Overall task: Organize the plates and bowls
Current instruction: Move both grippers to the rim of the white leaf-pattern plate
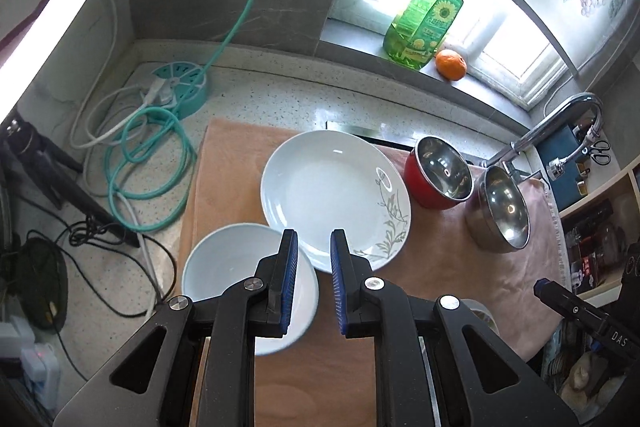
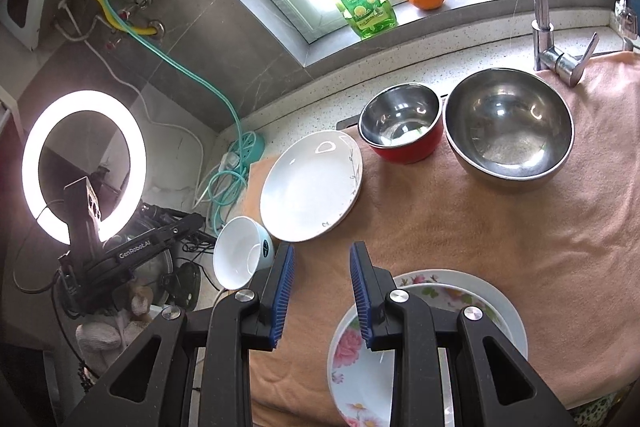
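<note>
1. Left wrist view: the left tongs (image 1: 314, 243) hang over the peach towel (image 1: 440, 267) that covers the desk (image 1: 260, 99). Their blue pads stand a narrow gap apart with nothing between them.
2. A white bowl (image 1: 224, 263) sits near left, partly under the left finger. Just beyond it and touching its rim lies a white plate (image 1: 328, 187) with a leaf print.
3. Far right of the plate stand a red bowl (image 1: 436, 173) with a steel lining and, just beside it, a steel bowl (image 1: 500, 211), below the tap (image 1: 560, 123).
4. A green soap bottle (image 1: 428, 19) and an orange (image 1: 451, 65) rest on the sill.
5. Right wrist view: the right tongs (image 2: 322, 259) are slightly open and empty above the towel (image 2: 460, 223).
6. A floral plate (image 2: 500, 303) lies near right, partly under the right finger.
7. The white plate (image 2: 312, 187) is far left of centre, the white bowl (image 2: 240, 253) just nearer left, the red bowl (image 2: 402, 123) and steel bowl (image 2: 508, 127) far right.
8. A ring light (image 2: 84, 167) glows at left.
</note>
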Demonstrator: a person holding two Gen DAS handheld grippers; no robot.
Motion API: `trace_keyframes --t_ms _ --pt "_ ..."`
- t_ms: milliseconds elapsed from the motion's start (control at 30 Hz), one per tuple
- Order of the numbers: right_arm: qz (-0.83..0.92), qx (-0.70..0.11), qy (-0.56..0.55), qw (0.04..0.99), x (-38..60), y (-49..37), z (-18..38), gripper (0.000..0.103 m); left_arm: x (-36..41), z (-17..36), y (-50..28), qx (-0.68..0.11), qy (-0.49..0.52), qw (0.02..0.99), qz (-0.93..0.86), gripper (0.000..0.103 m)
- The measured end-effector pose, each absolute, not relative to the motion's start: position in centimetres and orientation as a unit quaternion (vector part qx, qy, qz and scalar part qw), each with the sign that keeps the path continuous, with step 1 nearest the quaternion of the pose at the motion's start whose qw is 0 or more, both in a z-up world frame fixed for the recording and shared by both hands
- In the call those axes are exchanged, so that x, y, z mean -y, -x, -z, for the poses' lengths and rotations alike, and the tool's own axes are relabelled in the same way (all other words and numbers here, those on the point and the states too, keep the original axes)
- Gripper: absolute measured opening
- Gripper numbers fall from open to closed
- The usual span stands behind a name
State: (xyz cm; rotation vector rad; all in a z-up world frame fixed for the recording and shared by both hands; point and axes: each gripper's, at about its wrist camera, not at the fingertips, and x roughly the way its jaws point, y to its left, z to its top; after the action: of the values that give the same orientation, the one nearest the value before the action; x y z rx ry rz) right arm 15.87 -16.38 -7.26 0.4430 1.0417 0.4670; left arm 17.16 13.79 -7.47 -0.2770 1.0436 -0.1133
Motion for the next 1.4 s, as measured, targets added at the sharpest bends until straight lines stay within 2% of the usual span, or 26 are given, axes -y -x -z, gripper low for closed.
trace_keyframes --t_ms 300,600,967,1400 --pt "-0.191 -0.502 -0.223 0.814 13.5 -19.6 9.0 0.026 -14.4 10.3 -22.9 -0.528 0.106 0.839 0.08 0.013" --pt "-0.162 -0.525 -0.192 0.813 11.4 -23.3 12.2 0.026 -16.2 12.8 -26.6 -0.546 0.099 0.829 0.078 0.013" --pt "-0.141 -0.545 -0.158 0.812 9.2 -25.7 15.6 0.026 -16.5 15.7 -28.9 -0.568 0.092 0.813 0.086 0.013" --pt "-0.122 -0.565 -0.155 0.801 9.0 -27.1 18.2 0.026 -15.7 16.9 -29.6 -0.576 0.066 0.81 0.09 0.013"
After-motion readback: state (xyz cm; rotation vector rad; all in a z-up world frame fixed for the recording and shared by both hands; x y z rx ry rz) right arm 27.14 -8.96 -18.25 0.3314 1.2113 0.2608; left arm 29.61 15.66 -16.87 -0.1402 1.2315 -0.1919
